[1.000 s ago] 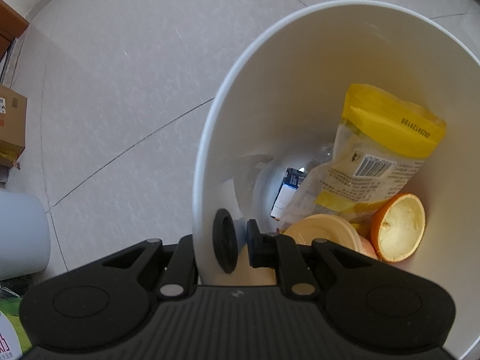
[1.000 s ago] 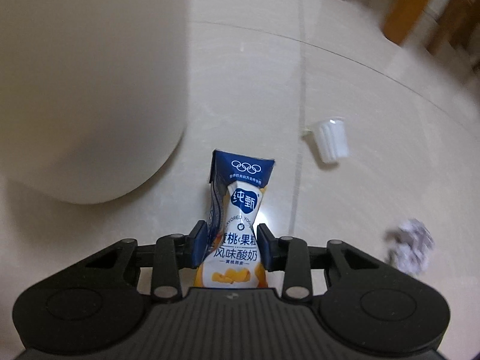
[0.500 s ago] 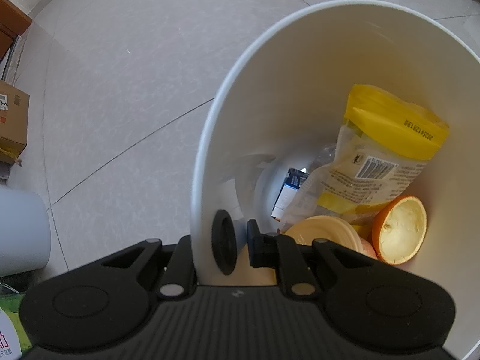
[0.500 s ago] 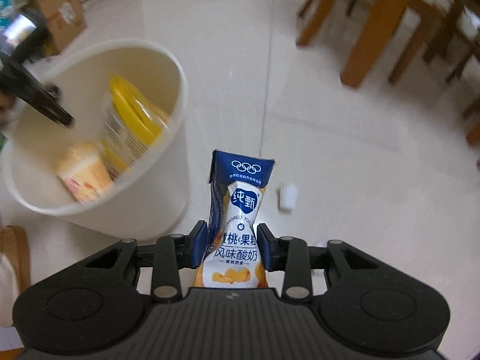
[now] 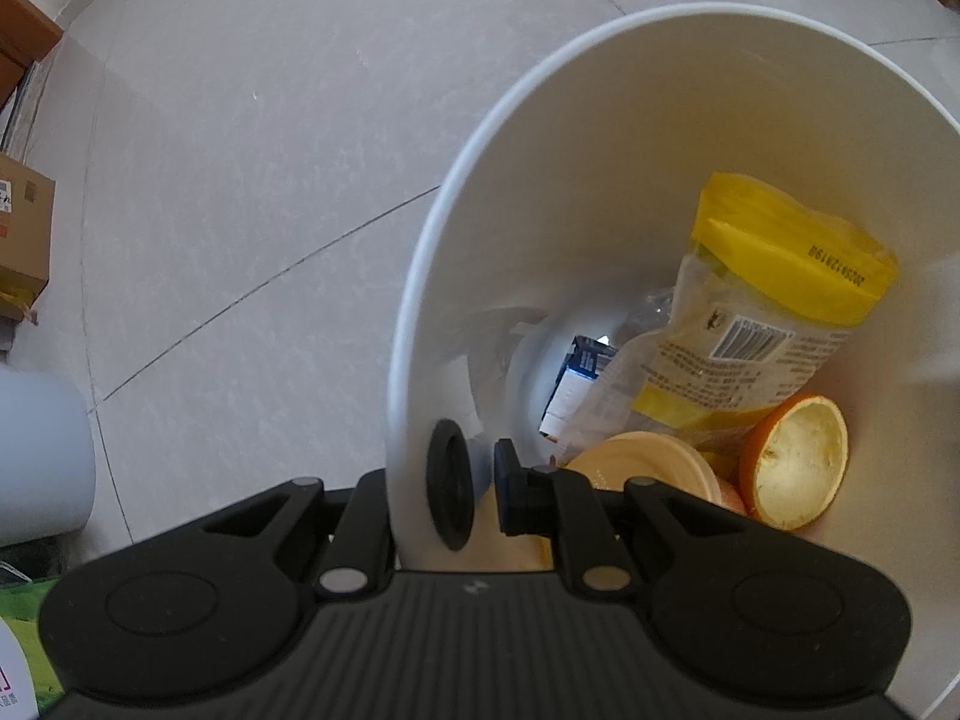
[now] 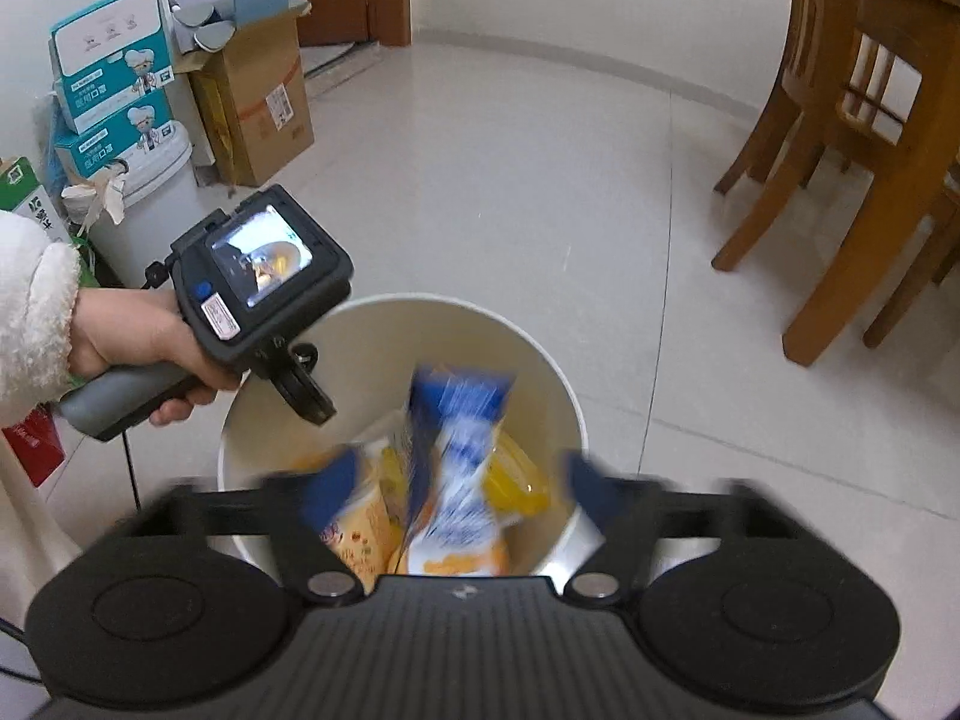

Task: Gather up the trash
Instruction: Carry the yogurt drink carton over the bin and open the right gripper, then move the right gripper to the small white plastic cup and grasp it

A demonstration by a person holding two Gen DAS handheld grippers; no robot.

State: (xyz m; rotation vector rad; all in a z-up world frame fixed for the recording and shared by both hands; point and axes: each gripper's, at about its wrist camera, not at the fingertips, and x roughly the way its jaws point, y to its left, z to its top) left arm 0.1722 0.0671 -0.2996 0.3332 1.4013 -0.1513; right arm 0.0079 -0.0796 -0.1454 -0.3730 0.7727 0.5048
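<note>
A white waste bin (image 5: 420,300) holds a yellow snack pouch (image 5: 762,312), an orange half (image 5: 792,468), a beige cup (image 5: 648,462) and a small blue carton (image 5: 579,372). My left gripper (image 5: 474,480) is shut on the bin's near rim, one finger outside the wall and one inside. In the right wrist view it appears as the left gripper (image 6: 300,387) at the bin (image 6: 456,303). My right gripper (image 6: 462,486) stands open above the bin. The blue and white yogurt carton (image 6: 462,456) is blurred between the spread fingers, loose over the bin's mouth.
A hand (image 6: 132,336) in a white fleece sleeve holds the left gripper. Cardboard boxes (image 6: 258,96) and a white lidded bin (image 6: 150,204) stand at the left. Wooden chairs (image 6: 852,138) fill the right. Pale floor tiles (image 6: 510,180) lie beyond the bin.
My right gripper rose over the bin and opened, and the yogurt carton it held now drops loose. The left gripper kept its hold on the rim.
</note>
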